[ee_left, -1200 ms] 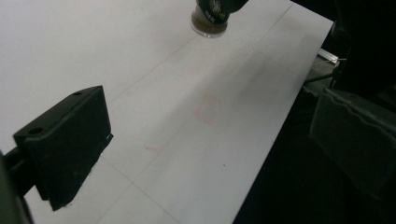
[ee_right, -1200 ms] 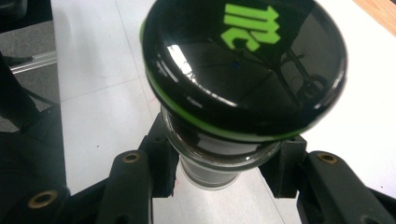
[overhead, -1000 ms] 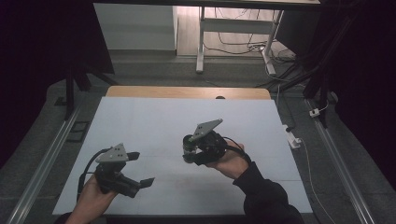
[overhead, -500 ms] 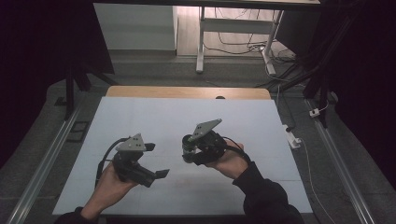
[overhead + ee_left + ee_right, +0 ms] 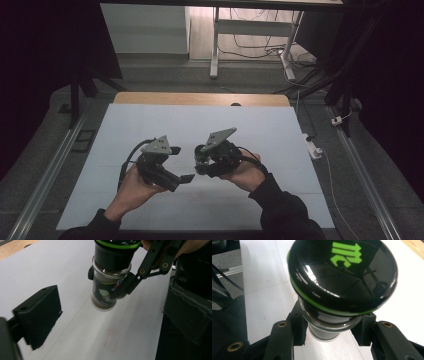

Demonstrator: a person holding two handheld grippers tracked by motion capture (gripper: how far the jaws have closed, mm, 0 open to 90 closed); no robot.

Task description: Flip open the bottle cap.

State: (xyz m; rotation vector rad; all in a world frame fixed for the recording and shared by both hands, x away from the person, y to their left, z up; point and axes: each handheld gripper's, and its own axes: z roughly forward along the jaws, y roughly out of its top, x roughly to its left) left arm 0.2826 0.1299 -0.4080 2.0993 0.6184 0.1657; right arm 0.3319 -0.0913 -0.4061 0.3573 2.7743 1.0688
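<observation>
Two grippers now stand close together over the middle of the white table.

High view: the left gripper has travelled from the table's near-left area toward the centre across the last second, and I now have it just beside the right gripper, which has kept its place. The spice jar shows as a small dark cylinder at the right gripper's front end, lifted above the table.

Left gripper view: my own jaws stand wide apart and empty, one at the left, one at the right. Between and beyond them hangs the spice jar, glass with a brown filling, a dark label and a black cap ringed in green. The right gripper's black pads clasp its glass body just below the cap.

Right gripper view: I look down on the black cap, marked with a green logo. The jaws are closed on the spice jar at its neck.

I judge the approach to be the start of a two-handed step, likely a handover or a grip on the jar for uncapping. Neither has begun.
</observation>
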